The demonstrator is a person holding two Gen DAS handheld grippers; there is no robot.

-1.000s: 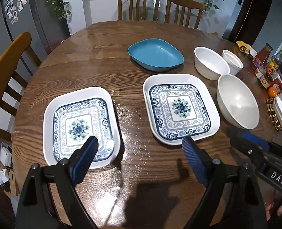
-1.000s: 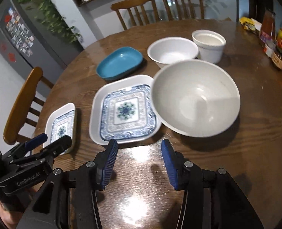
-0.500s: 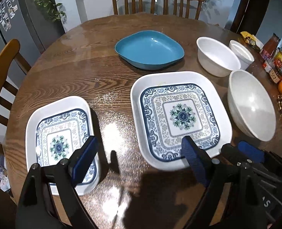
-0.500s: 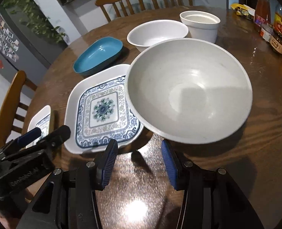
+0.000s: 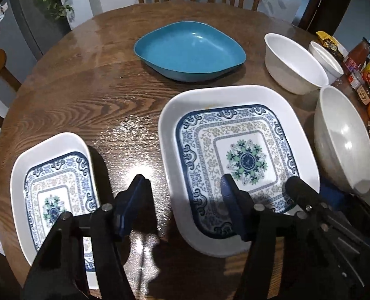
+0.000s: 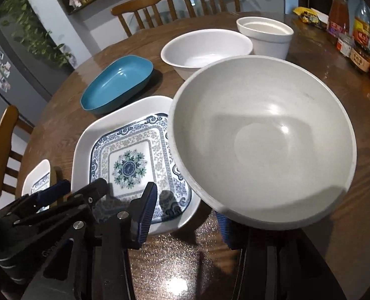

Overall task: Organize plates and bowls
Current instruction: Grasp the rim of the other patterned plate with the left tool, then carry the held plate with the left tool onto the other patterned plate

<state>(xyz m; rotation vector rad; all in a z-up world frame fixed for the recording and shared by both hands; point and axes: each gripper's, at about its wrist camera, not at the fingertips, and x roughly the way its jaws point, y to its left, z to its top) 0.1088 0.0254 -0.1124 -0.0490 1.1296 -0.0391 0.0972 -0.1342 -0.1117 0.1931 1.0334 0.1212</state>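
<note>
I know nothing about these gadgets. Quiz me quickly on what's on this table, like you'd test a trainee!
1. True or false: the blue dish is empty and touches no other dish.
2. How many plain white bowls stand on the table? A two, B three, C five.
3. Which patterned plate lies next to the largest bowl?
Key: 1 true. 2 B: the largest bowl, the medium bowl and the small bowl. 3 the larger patterned plate.

The large white bowl point(image 6: 265, 140) hides the right gripper's point(image 6: 187, 215) right finger; labels on the bottles point(image 6: 360, 32) are unreadable.
</note>
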